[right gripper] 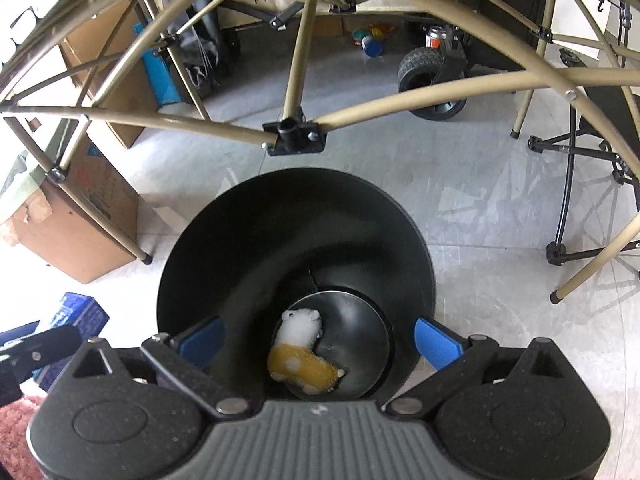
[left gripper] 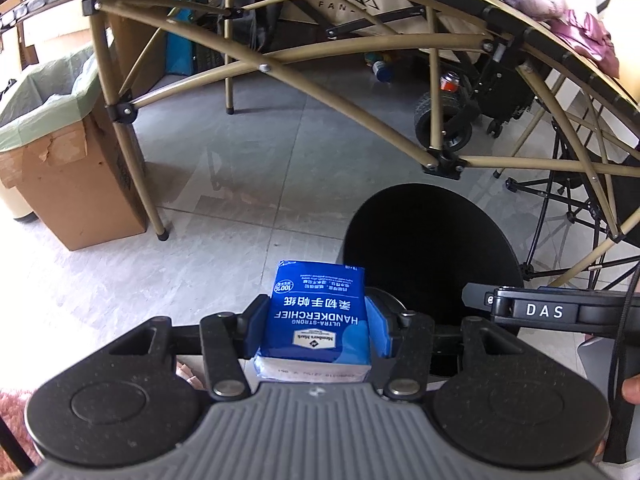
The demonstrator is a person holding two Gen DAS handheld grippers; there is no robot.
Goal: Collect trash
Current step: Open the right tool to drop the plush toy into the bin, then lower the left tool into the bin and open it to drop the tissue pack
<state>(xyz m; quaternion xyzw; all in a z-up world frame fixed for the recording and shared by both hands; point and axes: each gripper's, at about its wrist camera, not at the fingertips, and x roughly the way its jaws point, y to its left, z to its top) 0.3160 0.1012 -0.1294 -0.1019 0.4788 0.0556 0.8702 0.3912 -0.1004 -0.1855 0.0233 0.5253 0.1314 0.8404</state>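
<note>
My left gripper (left gripper: 318, 322) is shut on a blue pack of handkerchief tissues (left gripper: 318, 312), held upright between its blue pads above the floor, just left of a round black bin (left gripper: 432, 240). In the right wrist view my right gripper (right gripper: 318, 340) stands open over the mouth of the same black bin (right gripper: 224, 248), with nothing between its pads. At the bottom of the bin lies a small white and yellow plush toy (right gripper: 302, 350). The tissue pack (right gripper: 78, 312) and part of the left gripper show at the left edge of that view.
A tan folding table frame (left gripper: 280, 64) arches over the floor behind the bin. A cardboard box lined with a green bag (left gripper: 60, 148) stands at the left. A wheeled cart (right gripper: 432, 76), cans and folding chair legs (right gripper: 580, 200) lie beyond. Pink rug (left gripper: 12, 408) at lower left.
</note>
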